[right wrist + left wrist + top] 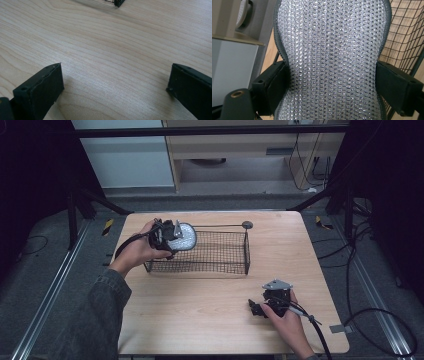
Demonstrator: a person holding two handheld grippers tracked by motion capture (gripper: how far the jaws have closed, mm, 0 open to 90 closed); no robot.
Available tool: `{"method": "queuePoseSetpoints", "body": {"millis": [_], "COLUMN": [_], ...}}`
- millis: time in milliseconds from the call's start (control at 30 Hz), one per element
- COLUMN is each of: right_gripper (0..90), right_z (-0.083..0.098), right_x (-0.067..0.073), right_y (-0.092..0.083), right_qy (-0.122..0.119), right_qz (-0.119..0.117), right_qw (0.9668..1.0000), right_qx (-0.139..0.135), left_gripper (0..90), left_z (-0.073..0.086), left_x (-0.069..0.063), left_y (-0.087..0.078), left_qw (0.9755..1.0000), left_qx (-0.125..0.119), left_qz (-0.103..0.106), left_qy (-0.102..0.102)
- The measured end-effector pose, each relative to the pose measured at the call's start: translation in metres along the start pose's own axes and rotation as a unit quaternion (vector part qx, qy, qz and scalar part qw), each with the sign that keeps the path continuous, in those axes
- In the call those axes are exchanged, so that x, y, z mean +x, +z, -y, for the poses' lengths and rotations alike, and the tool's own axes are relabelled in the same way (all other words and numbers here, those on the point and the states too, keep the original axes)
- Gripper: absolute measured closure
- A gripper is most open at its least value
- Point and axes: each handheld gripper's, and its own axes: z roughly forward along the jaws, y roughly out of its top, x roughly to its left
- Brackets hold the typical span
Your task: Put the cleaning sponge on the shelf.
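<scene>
Your left hand [140, 249] holds the left claw [172, 238] at the left end of the basket [220, 265], over its rim. That claw is pinching an insole [186, 237]: in the left gripper view its jaws press against the narrow waist of the insole [332, 65] from both sides, the silvery mesh face toward the camera and a dark edge running round it. The insole hangs above the basket's left end, tilted, with the wire wall [404, 37] showing just to its right in that view.

The basket stands on the bench [200, 305], toward the far side, a black wire cage, long side across. A small grey disc [247, 224] sits just beyond its far right corner.

Well apart, at the near right of the bench, your right hand [287, 320] holds the right claw [256, 308] low over the wood, pointing left. Its jaws are spread wide with nothing but bare bench [112, 50] between them, and a corner of the basket [117, 2] shows at the top of the right gripper view. A cable [320, 335] trails from that claw toward the near edge.
</scene>
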Motion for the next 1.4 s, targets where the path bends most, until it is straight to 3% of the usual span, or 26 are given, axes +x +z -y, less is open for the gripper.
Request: {"method": "queuePoseSetpoints", "body": {"millis": [433,733,1400], "right_gripper": [0.4,0.4,0.4], "right_z": [0.000,0.000,0.000], "right_x": [0.000,0.000,0.000], "right_y": [0.000,0.000,0.000], "right_qy": [0.000,0.000,0.000], "right_qz": [0.000,0.000,0.000], "right_qw": [1.0000,1.0000,1.0000], "right_qx": [0.000,0.000,0.000], "left_gripper": [13.8,13.3,3.9], "left_z": [0.000,0.002,0.004], "left_x": [-0.003,-0.001,0.008], "left_y": [0.007,0.009,0.012], "left_qw": [1.0000,0.9999,0.9975], "left_qx": [0.003,0.003,-0.013], "left_qz": [0.007,0.013,0.024], "left_qy": [0.005,-0.004,-0.066]}}
